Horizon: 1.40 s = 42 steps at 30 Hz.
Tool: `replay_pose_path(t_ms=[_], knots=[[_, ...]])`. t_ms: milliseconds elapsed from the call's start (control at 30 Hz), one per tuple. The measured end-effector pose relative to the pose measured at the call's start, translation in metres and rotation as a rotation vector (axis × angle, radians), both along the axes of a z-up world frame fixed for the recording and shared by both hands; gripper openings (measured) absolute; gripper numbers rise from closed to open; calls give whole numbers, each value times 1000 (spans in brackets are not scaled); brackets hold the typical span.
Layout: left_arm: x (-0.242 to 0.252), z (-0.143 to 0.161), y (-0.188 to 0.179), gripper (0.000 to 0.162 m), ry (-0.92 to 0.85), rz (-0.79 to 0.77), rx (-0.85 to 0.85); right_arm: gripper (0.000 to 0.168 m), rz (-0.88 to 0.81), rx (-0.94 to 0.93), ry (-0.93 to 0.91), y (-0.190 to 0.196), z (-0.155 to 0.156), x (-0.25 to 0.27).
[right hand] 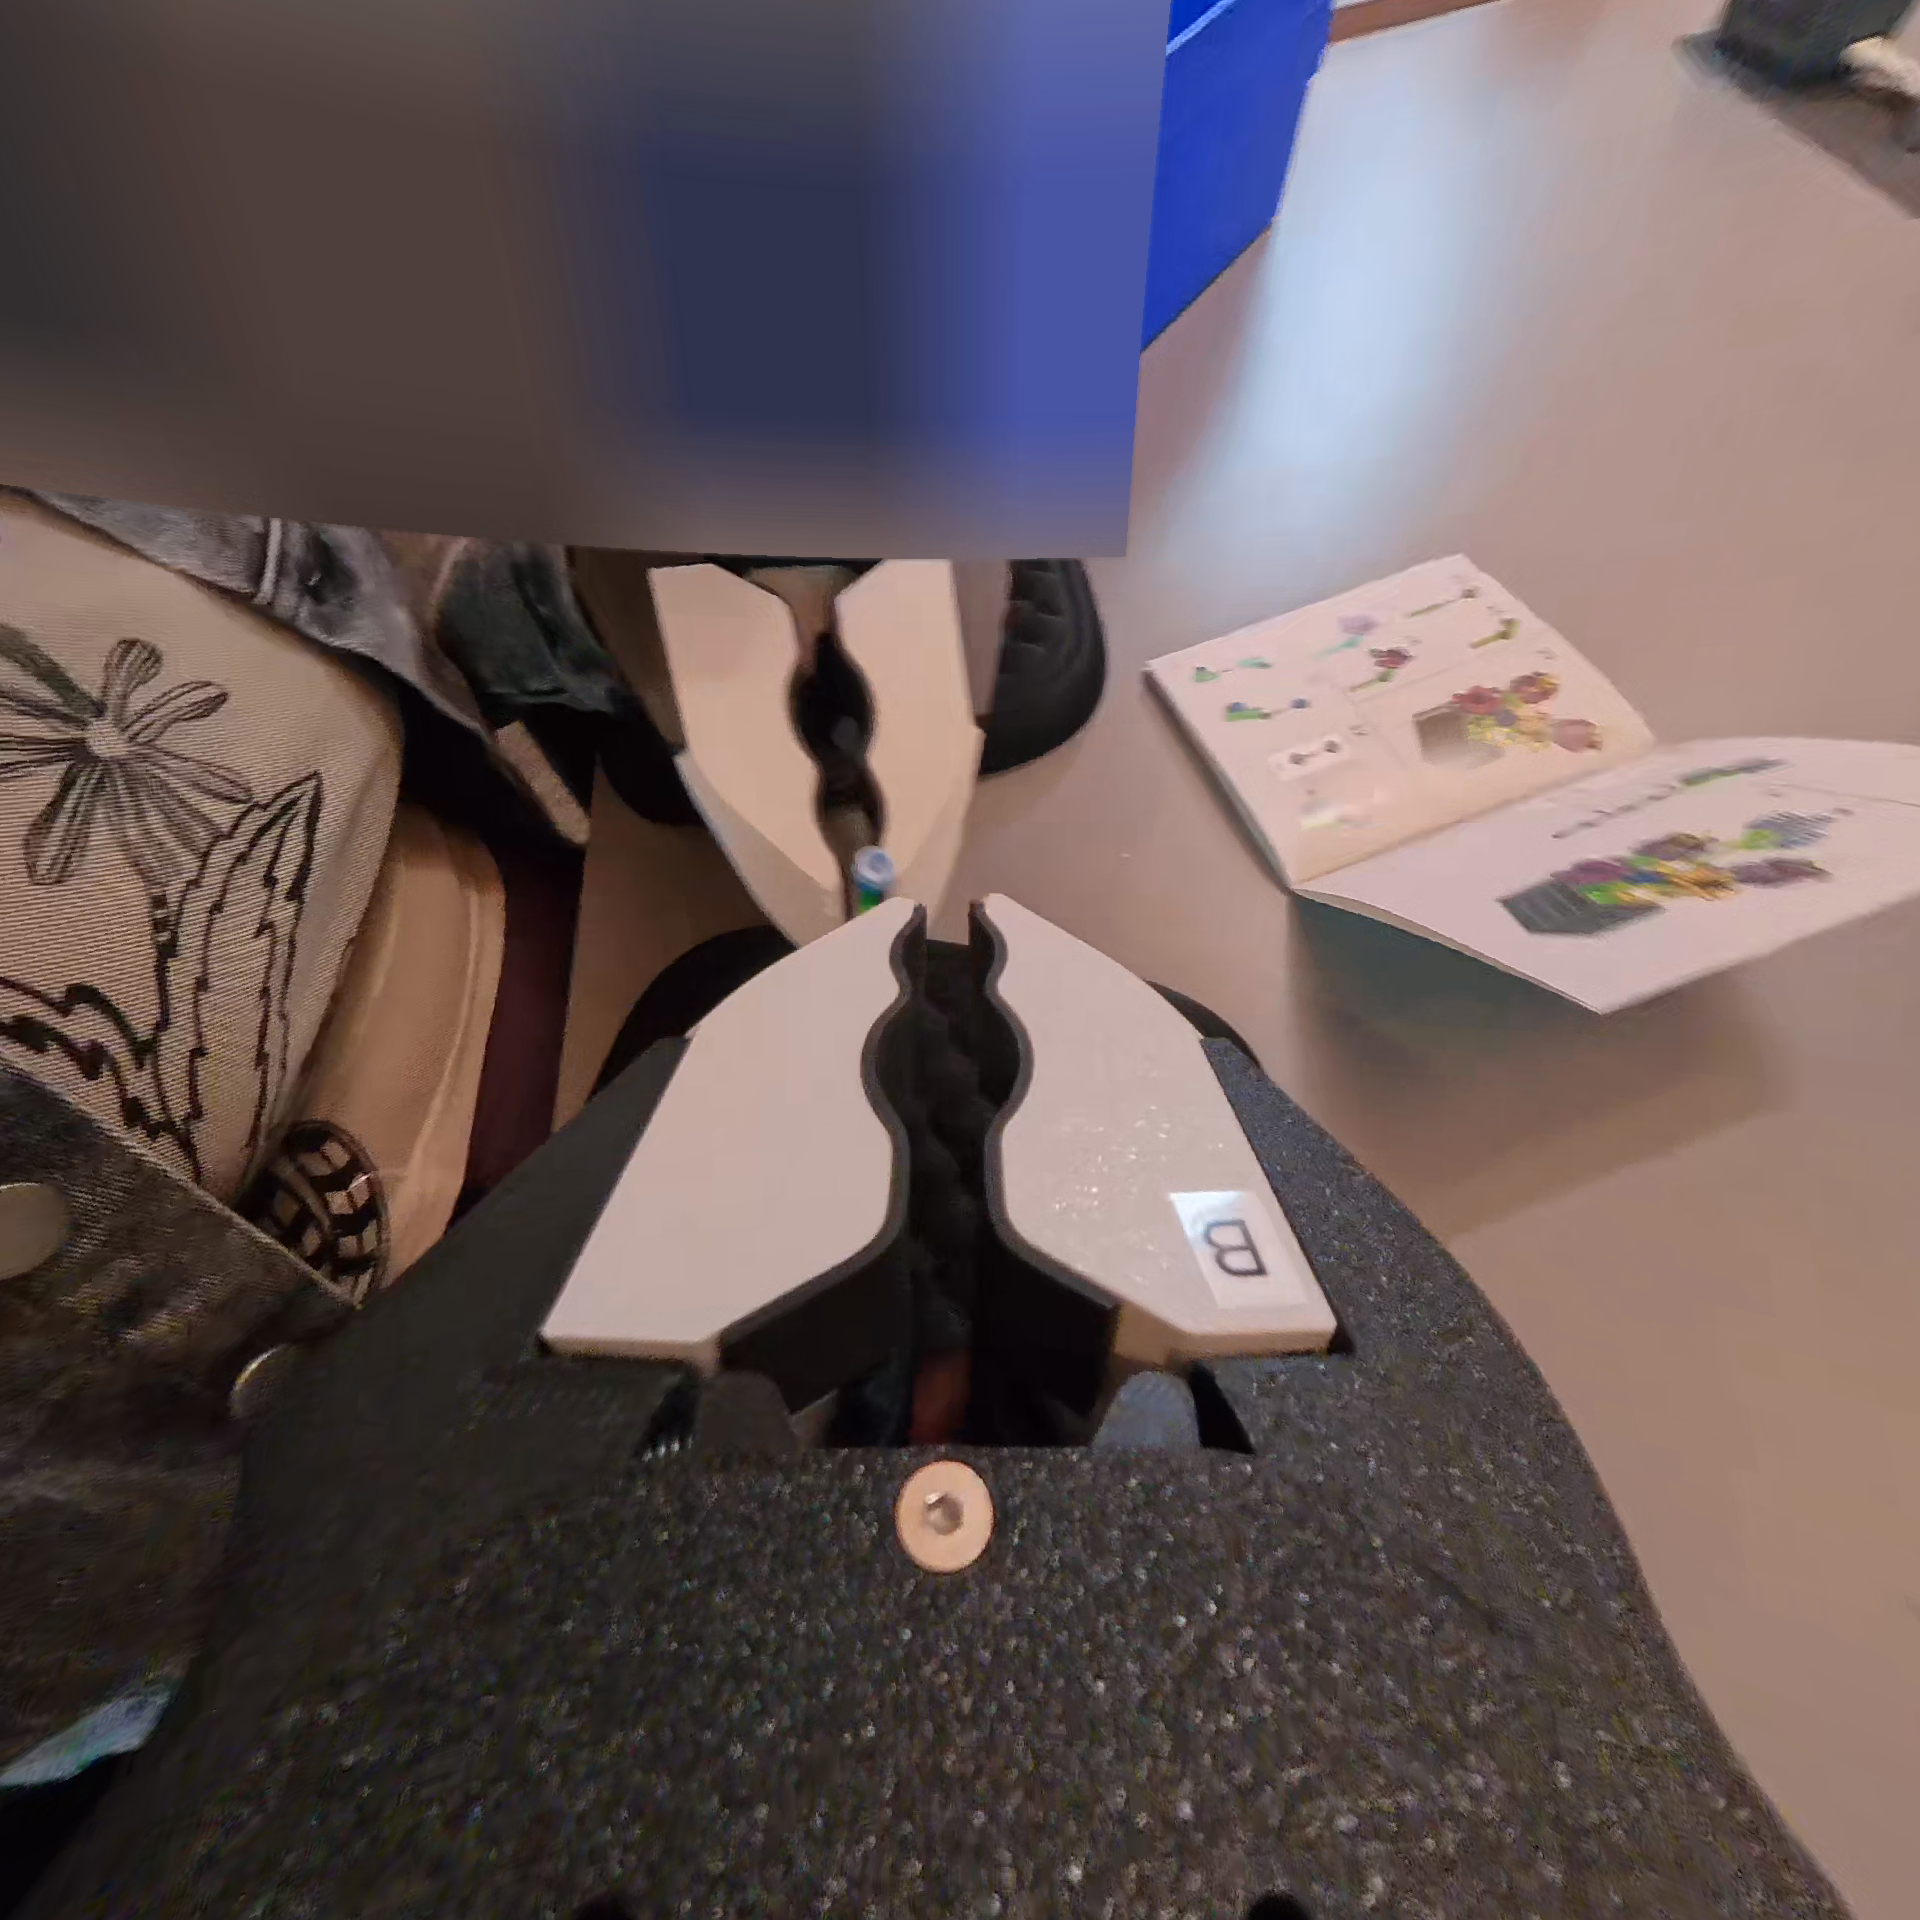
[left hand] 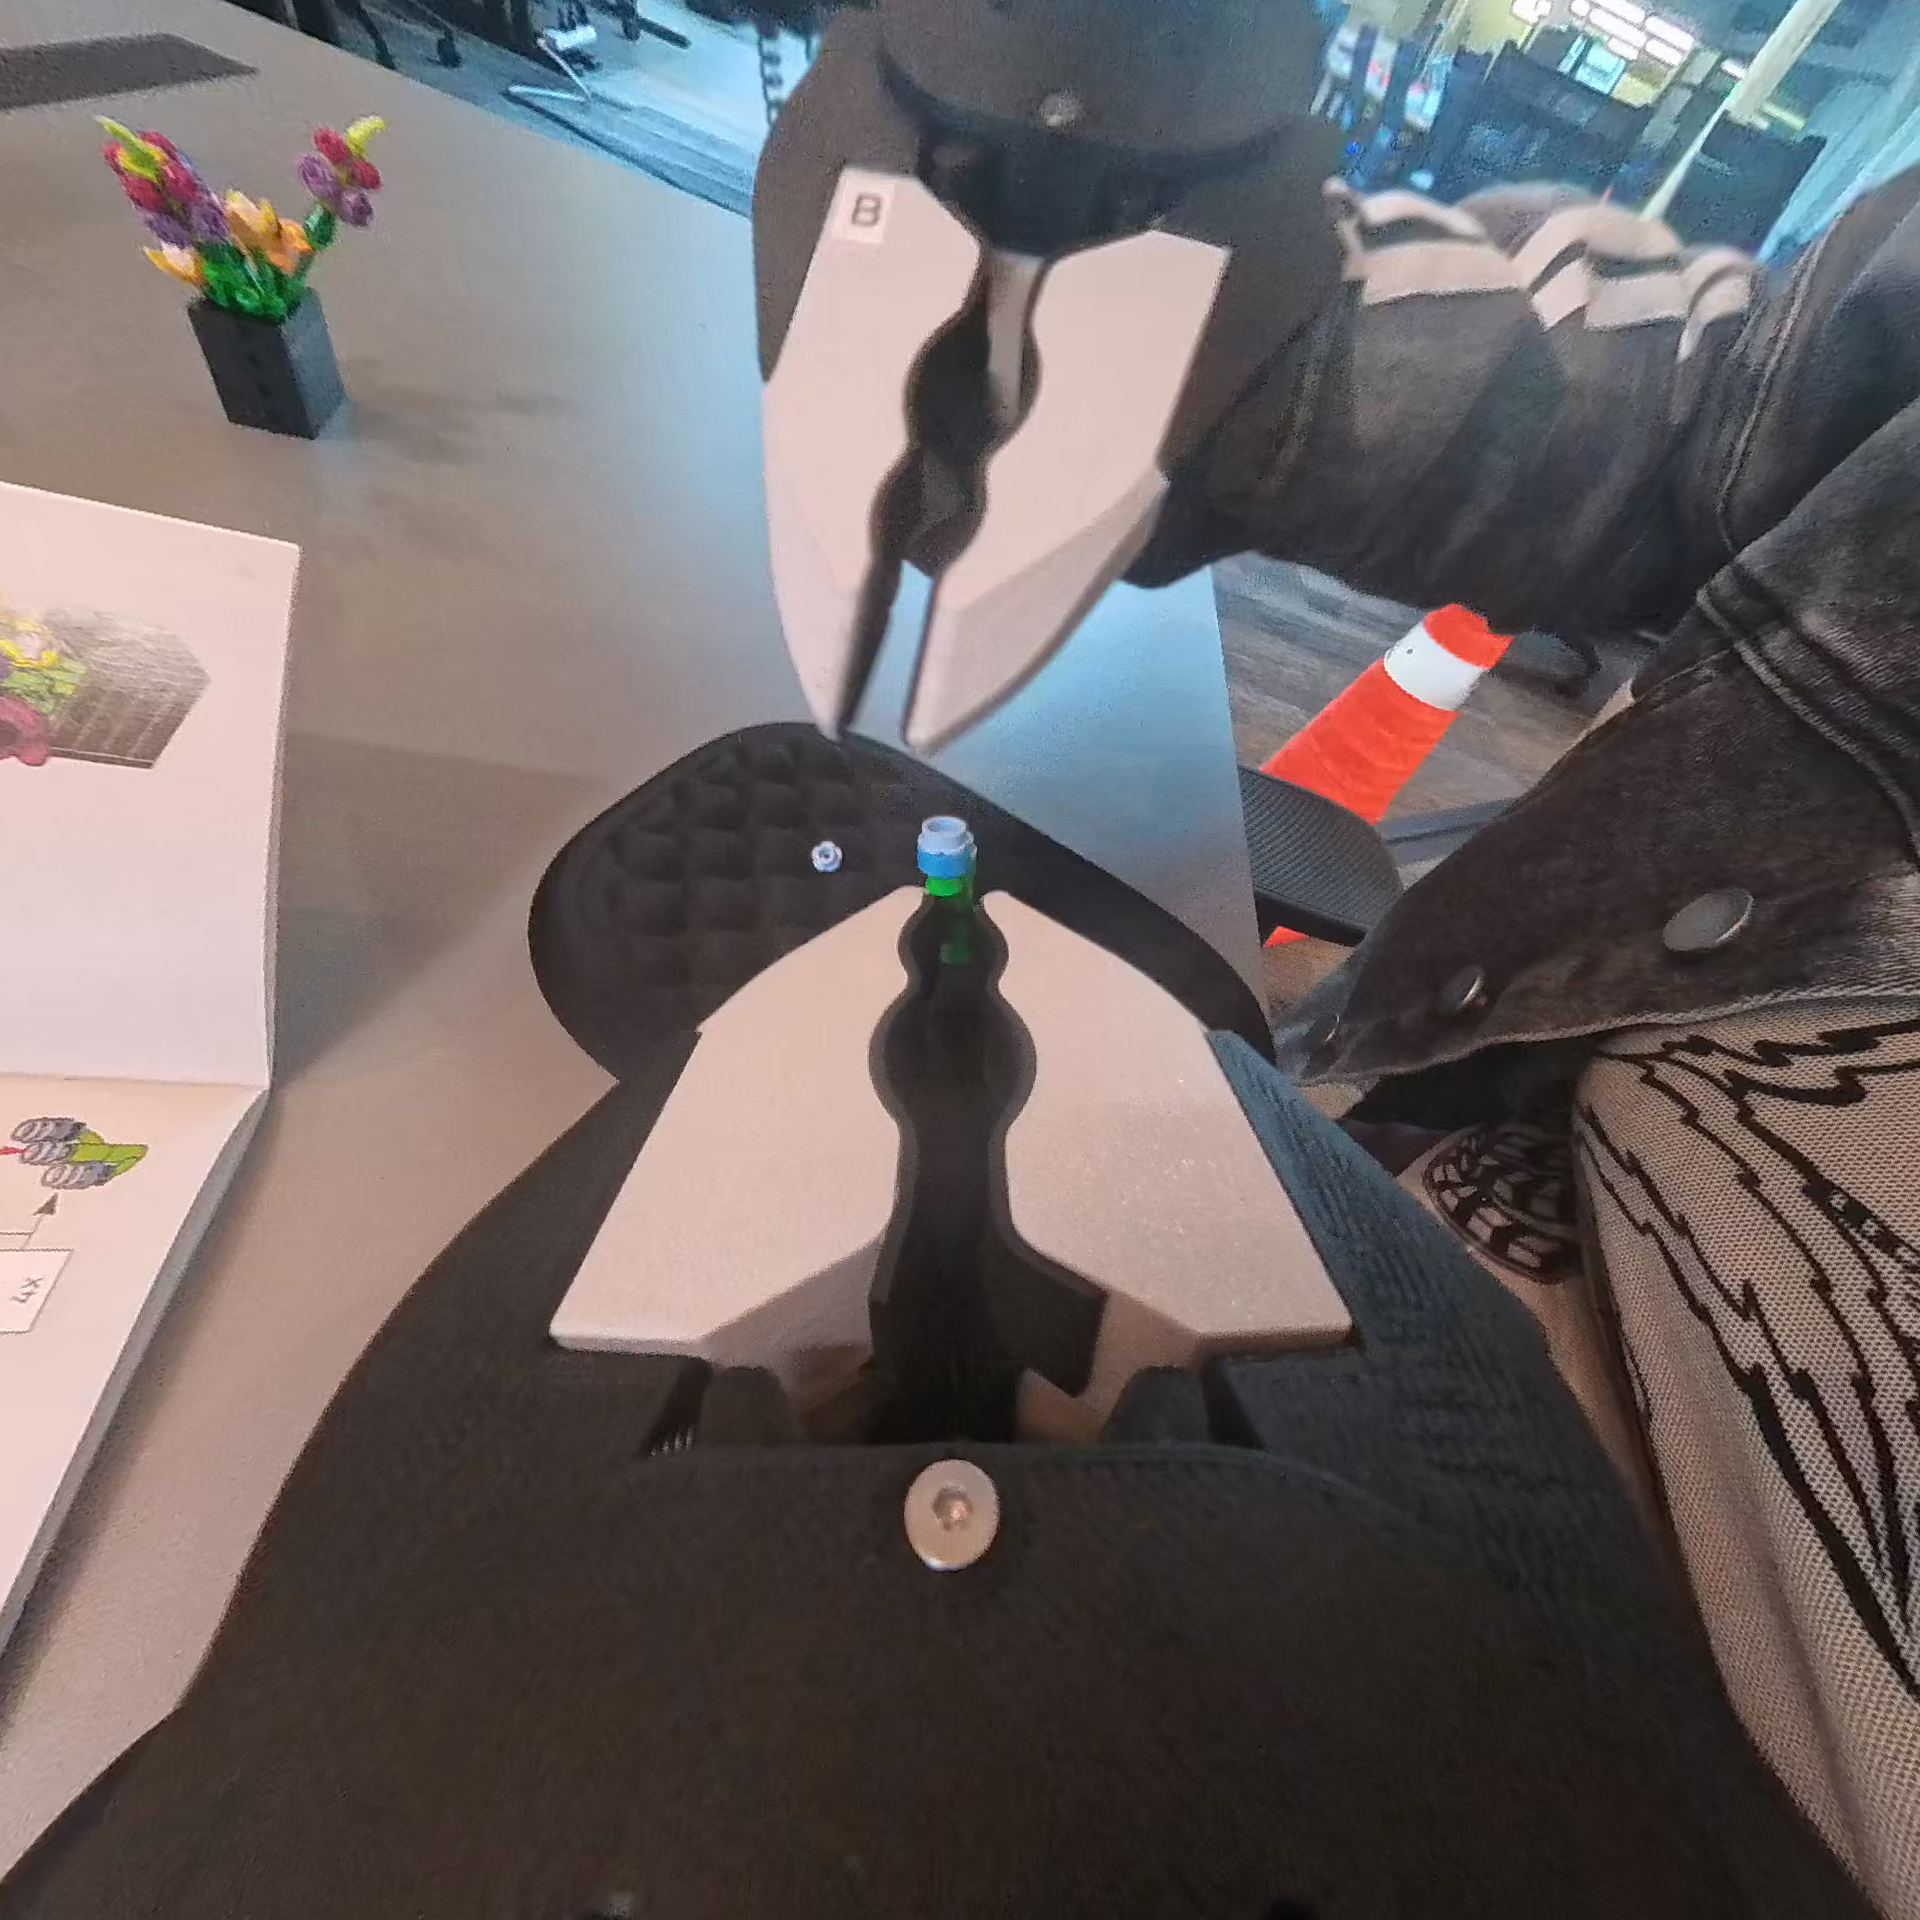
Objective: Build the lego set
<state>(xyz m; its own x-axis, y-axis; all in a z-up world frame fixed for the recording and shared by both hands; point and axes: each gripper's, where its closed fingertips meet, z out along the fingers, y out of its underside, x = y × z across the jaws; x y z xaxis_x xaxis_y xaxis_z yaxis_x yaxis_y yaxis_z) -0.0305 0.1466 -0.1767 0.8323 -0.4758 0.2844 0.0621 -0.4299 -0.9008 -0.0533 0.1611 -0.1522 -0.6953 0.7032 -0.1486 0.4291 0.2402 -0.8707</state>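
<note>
My left gripper (left hand: pixel 948 902) is shut on a green lego stem (left hand: pixel 954 930) that stands up between its tips, with small blue round pieces (left hand: pixel 948 854) stacked on top. My right gripper (left hand: pixel 883 730) points down from above, just beyond the stem, its tips a narrow gap apart and empty. A small grey round piece (left hand: pixel 826 857) lies on the black dimpled pad (left hand: pixel 675 873) under both grippers. In the right wrist view my right gripper (right hand: pixel 948 914) is slightly open, close to the left gripper (right hand: pixel 868 906) and the stem's blue top (right hand: pixel 873 868).
A finished lego flower bouquet in a black pot (left hand: pixel 265 281) stands at the far left of the table. An open instruction booklet (left hand: pixel 125 831) lies to the left and also shows in the right wrist view (right hand: pixel 1507 790). An orange cone (left hand: pixel 1382 717) stands beyond the table edge. A person's jacket (left hand: pixel 1714 831) is on the right. Both grippers' tips are close together, under 4 cm apart.
</note>
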Motion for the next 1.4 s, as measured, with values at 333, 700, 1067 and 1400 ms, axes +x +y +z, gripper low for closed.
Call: replay_pose_path(t_ms=[333,700,1067,1400], knots=[[-27,19,-20,6,-13,104,80,16,-51,-40,-59,10,-31,53],[-17,30,-46,6,-53,180,138,12,-26,301,26,-17,-61,67],[-5,27,-45,6,-67,162,131,10,-17,449,62,-14,-68,64],[-6,27,-43,6,-113,156,132,14,-52,449,90,-8,-67,61]])
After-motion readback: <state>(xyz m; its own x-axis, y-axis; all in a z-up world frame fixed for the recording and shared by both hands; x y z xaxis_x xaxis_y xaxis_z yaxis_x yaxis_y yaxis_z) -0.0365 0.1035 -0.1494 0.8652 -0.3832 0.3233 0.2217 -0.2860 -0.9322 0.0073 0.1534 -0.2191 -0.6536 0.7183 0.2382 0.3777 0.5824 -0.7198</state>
